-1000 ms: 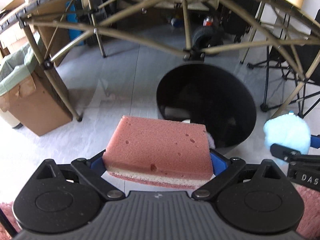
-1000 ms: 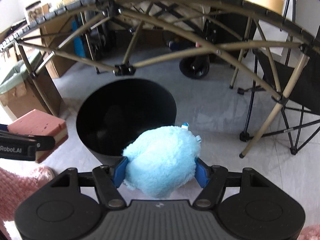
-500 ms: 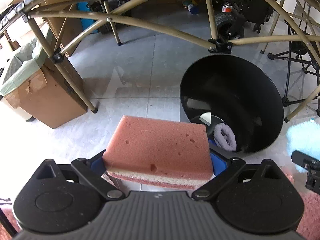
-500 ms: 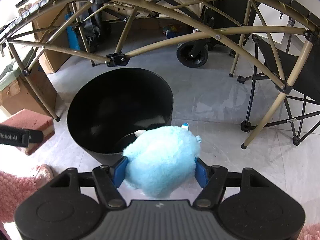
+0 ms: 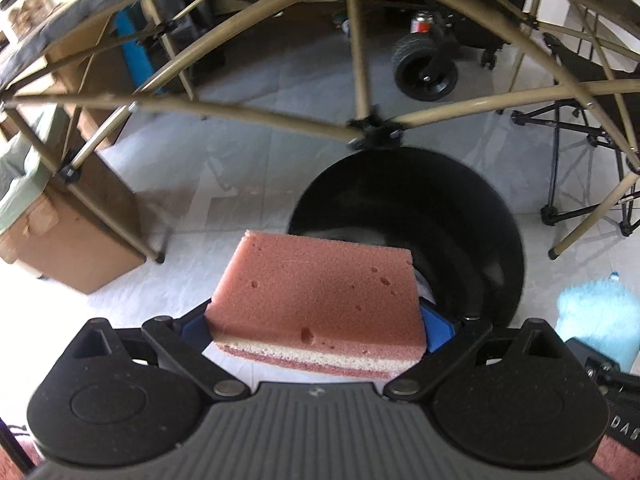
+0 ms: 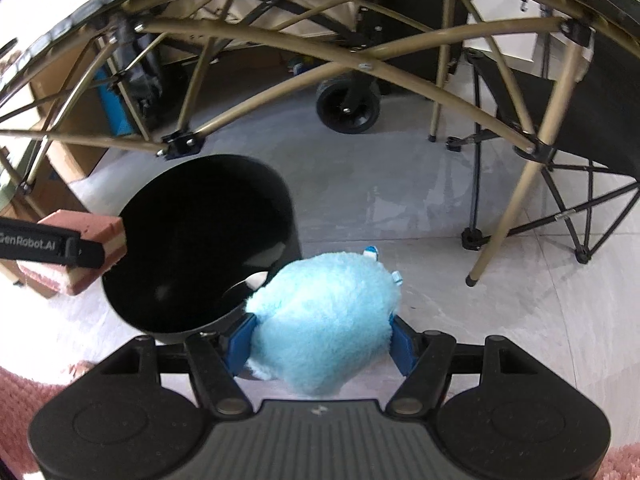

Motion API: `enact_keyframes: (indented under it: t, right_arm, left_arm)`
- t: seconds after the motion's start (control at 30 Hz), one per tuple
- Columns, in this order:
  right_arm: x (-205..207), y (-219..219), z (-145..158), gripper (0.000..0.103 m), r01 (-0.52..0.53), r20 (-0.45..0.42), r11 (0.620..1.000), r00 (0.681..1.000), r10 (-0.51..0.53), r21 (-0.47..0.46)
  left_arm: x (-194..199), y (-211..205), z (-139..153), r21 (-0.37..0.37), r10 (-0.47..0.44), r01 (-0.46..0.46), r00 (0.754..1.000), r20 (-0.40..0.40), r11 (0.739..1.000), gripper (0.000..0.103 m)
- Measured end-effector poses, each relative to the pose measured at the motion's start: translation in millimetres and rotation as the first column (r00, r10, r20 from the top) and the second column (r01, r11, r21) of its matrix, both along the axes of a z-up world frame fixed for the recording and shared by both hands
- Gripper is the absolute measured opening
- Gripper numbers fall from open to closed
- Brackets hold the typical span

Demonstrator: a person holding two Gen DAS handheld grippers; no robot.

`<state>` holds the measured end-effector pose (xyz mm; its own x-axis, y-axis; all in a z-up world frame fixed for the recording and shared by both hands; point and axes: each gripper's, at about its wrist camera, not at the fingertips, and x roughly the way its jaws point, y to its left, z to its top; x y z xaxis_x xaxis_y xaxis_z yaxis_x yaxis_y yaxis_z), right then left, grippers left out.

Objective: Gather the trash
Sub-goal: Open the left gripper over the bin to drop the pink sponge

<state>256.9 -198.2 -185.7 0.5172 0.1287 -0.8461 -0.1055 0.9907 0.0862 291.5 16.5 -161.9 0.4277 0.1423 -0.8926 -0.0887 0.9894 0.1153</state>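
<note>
I hold two pieces of trash above the floor, both near the black bin [image 6: 200, 240]. The left gripper [image 5: 316, 320] is closed on the pink sponge [image 5: 316, 296]; its blue pads press on the two short sides and the sponge lies flat between them. The right gripper [image 6: 320, 340] is closed on the fluffy blue thing [image 6: 324, 316], which bulges out in front of the pads.

In the right view the sponge hangs at the left rim of the bin, only partly over the opening. The blue thing sits at the near right rim, and I judge it is not fully over the opening either. Something pale already lies at the bottom.

To do this step well, I think I must bring each gripper clearly over the dark opening before I let go, one after the other, so the hands do not meet. The sponge is light and could bounce from the rim. The frame of the table [image 6: 180, 146] stands very close above the far rim, so I should stay low and on the near side.
</note>
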Motion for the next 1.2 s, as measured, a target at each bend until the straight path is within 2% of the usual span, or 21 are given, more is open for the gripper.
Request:
enact_keyframes:
  t: [0.43,0.7,0.93,1.07,1.2]
  right_arm:
    - [4.3,-44.9,-6.6,0.067,0.129,-0.003,0.991,0.992,-0.129,0.029]
    - [4.7,-53.2,-7.8,0.067,0.151,-0.001,0.988,0.988,-0.151,0.033]
    - [4.0,-55.0,-7.7,0.067,0.158,-0.002,0.987,0.987,-0.158,0.036]
    - [3.6,-55.4,-7.7,0.067,0.157,-0.001,0.987,0.988,-0.157,0.036]
    - [3.6,-55.0,-7.3,0.067,0.157,0.0,0.987,0.988,-0.157,0.036]
  left_arm:
    - [27.2,-52.6,-0.9,-0.048,-0.048,0.048,0.999,-0.001,0.998,0.099]
    - [35.7,-70.0,-2.4,-0.077,-0.058,0.058,0.998,-0.006,0.995,0.099]
    - [37.9,-68.7,-3.5,-0.097,-0.045,0.044,0.999,-0.014,0.994,0.101]
    - [41.8,-63.1,-8.6,-0.129,-0.002,-0.006,0.998,-0.062,0.992,0.103]
    - [43.5,-62.2,-15.6,-0.125,0.007,-0.02,0.994,-0.106,0.992,0.103]
